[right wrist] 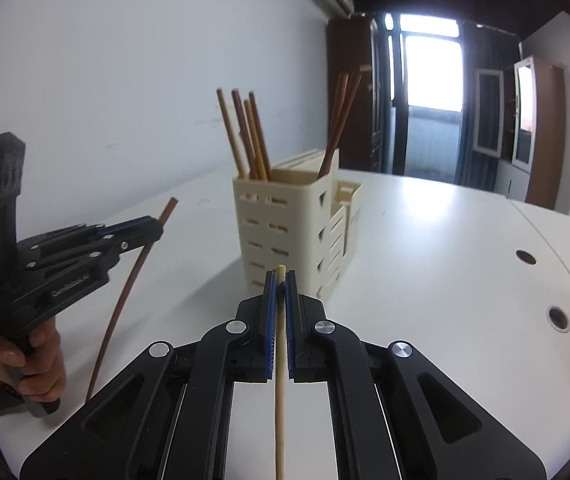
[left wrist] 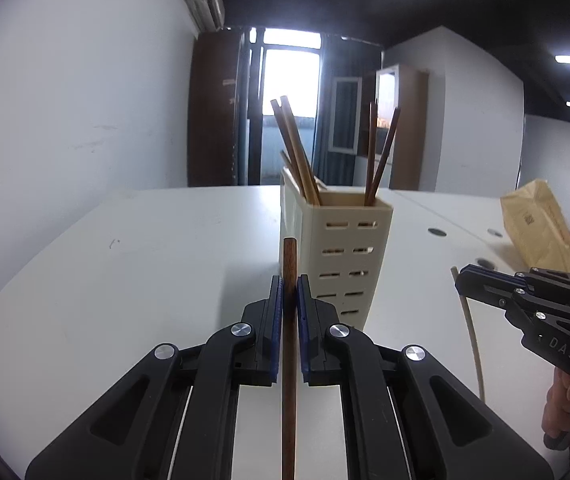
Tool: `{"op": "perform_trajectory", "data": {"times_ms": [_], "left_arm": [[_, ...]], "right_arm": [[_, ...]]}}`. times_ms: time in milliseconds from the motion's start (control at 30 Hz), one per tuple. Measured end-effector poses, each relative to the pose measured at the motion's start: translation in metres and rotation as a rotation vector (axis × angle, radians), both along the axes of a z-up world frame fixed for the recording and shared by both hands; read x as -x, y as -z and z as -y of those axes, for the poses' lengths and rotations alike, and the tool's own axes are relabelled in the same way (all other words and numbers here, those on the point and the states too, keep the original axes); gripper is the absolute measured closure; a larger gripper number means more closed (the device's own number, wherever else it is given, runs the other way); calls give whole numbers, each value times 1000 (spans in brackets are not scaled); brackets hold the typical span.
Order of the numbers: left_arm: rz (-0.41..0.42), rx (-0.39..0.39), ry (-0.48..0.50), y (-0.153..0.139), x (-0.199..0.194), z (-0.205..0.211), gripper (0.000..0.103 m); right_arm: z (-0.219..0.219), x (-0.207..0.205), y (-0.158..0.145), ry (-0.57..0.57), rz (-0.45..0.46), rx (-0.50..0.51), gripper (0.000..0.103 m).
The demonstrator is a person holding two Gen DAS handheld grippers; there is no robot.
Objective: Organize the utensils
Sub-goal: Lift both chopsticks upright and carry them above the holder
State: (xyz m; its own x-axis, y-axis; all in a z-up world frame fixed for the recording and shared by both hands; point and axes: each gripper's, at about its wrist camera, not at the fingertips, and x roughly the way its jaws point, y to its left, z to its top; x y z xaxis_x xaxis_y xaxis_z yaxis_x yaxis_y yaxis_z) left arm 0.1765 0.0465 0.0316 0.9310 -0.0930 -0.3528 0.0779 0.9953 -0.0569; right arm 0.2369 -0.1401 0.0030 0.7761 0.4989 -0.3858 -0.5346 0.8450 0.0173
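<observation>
The left gripper (left wrist: 289,292) has its blue-padded fingers (left wrist: 276,320) clamped on a dark brown wooden chopstick (left wrist: 289,360), which runs straight between the pads and sticks out a little past the tips. The right gripper (right wrist: 280,292) is closed in the same way on a pale beige chopstick (right wrist: 280,380), its round end just above the fingertips. Both are lifted above the white tabletop (left wrist: 125,260), near a cream plastic utensil holder with slotted walls (left wrist: 341,248). In this holder several chopsticks already stand – a light brown bundle (left wrist: 297,148) leaning in one compartment and two dark ones (left wrist: 377,152) in another. In the left wrist view the right gripper's black body shows the white letters "DAS" – the rest is cut off. In the right wrist view the left gripper carries some raised writing on its side, too blurred to read. A brown paper bag (left wrist: 541,228) with a small printed label lies at the far right of the tabletop.
</observation>
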Motion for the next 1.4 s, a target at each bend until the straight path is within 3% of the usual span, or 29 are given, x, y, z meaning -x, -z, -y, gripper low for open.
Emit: {"op": "perform_trajectory", "data": {"times_ms": [233, 500, 900, 1400], "left_arm": [[56, 36, -27, -10, 12, 0, 96], [62, 35, -31, -12, 14, -1, 96], [44, 1, -111, -17, 18, -4, 96], [47, 17, -99, -24, 22, -10, 96]], "right_arm": [[-2, 13, -12, 23, 43, -32, 98], [2, 25, -14, 33, 70, -42, 98], [13, 34, -24, 42, 128, -113, 98], [17, 39, -28, 39, 153, -146, 98]]}}
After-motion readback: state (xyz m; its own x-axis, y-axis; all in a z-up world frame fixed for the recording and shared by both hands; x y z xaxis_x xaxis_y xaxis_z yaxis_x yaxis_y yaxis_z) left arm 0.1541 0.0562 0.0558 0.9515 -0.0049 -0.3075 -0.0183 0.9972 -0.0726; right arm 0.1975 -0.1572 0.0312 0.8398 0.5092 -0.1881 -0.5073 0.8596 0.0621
